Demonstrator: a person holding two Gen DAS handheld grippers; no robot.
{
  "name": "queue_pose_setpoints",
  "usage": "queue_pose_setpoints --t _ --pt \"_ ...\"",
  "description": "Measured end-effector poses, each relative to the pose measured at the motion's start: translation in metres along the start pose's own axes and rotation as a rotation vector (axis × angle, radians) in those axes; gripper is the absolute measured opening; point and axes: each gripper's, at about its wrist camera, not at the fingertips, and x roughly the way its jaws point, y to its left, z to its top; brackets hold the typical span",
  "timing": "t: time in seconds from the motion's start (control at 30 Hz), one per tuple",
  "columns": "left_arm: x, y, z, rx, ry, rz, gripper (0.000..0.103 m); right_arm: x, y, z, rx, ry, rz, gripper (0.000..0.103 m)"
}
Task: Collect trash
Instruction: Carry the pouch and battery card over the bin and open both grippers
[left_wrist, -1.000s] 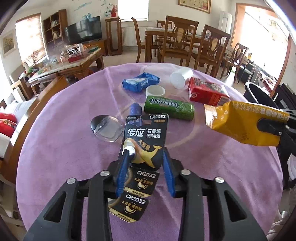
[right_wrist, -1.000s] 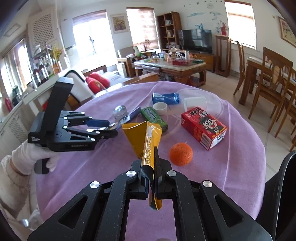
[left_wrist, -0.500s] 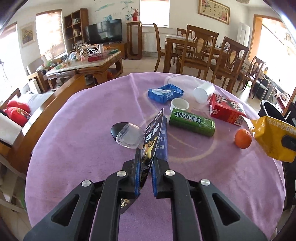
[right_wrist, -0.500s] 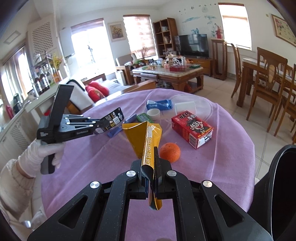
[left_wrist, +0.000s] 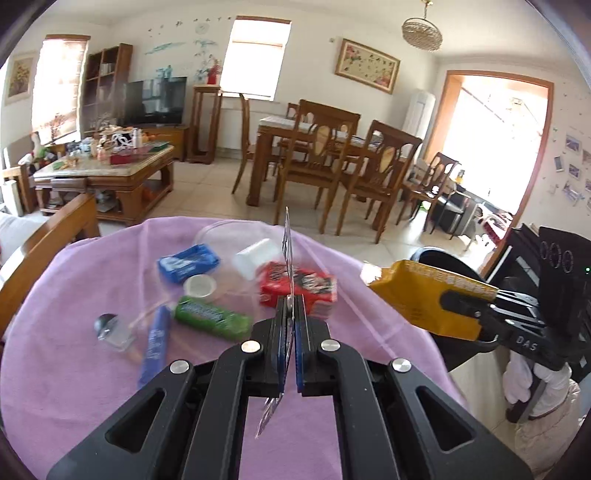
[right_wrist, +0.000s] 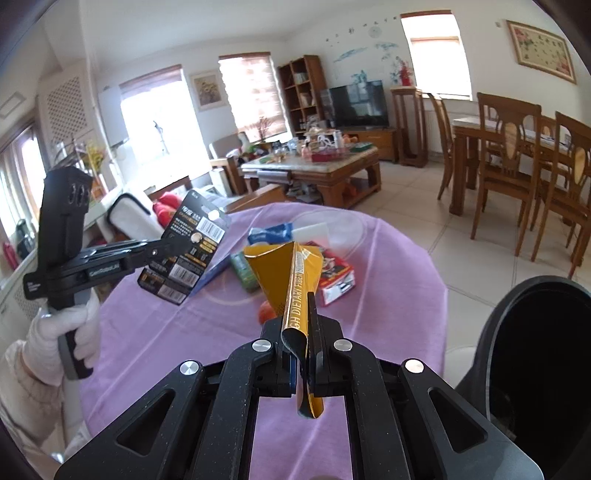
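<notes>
Above the purple-clothed round table (left_wrist: 74, 369) I hold both grippers up off the surface. My left gripper (left_wrist: 290, 343) is pinched tight on a black battery card (right_wrist: 184, 247) — edge-on in the left wrist view, its printed back with barcodes facing the right wrist camera, lifted clear of the cloth. My right gripper (right_wrist: 302, 354) is clamped on a yellow wrapper (right_wrist: 295, 280), which fans out wide past the fingertips and curls at its lower end between the fingers. A black trash bin (right_wrist: 532, 354) stands just beside the table on my right, its mouth open toward the right wrist camera; in the left wrist view the wrapper hangs in front of the bin's rim. On the cloth — a red carton (left_wrist: 306, 288), a green gum pack (left_wrist: 210, 317), a blue pouch (left_wrist: 188, 262), a white cup (left_wrist: 255, 258) on its side, a small white lid (left_wrist: 200, 285), a blue tube (left_wrist: 155, 343), a clear round item (left_wrist: 110, 328), and an orange (right_wrist: 266, 312) partly hidden behind the wrapper. The gum pack lies between the tube and the carton, the lid just beside the gum pack. My left hand (right_wrist: 62, 343) wears a white glove.
</notes>
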Motion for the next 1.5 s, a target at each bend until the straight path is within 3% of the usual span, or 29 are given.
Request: queue_pose_setpoints --t 0.23,0.43,0.67,0.8,1.07,1.4,1.43,1.47,1.5 --pt "0.056 -0.104 0.028 0.061 0.011 -0.228 0.004 -0.060 -0.092 -0.007 0.137 -0.093 -0.177 0.005" --pt "0.124 -0.197 0.030 0.145 0.081 -0.373 0.004 -0.096 -0.183 -0.035 0.266 -0.079 -0.365 0.005" --pt "0.184 -0.262 0.009 0.186 0.190 -0.437 0.004 -0.102 -0.237 -0.079 0.360 0.000 -0.443 0.005" --pt "0.196 -0.265 -0.005 0.206 0.242 -0.419 0.004 -0.092 -0.247 -0.097 0.390 0.026 -0.447 0.005" --pt "0.208 -0.255 -0.021 0.233 0.324 -0.383 0.006 -0.078 -0.250 -0.102 0.418 0.034 -0.441 0.005" --pt "0.192 -0.248 -0.026 0.241 0.322 -0.351 0.008 -0.068 -0.245 -0.093 0.418 0.041 -0.430 0.006" --pt "0.188 -0.246 -0.026 0.235 0.319 -0.347 0.012 -0.067 -0.244 -0.093 0.419 0.041 -0.427 0.009" --pt "0.183 -0.244 -0.026 0.232 0.309 -0.340 0.016 -0.067 -0.243 -0.092 0.419 0.041 -0.428 0.020" --pt "0.180 -0.242 -0.024 0.233 0.294 -0.323 0.038 -0.068 -0.243 -0.091 0.418 0.037 -0.428 0.029"
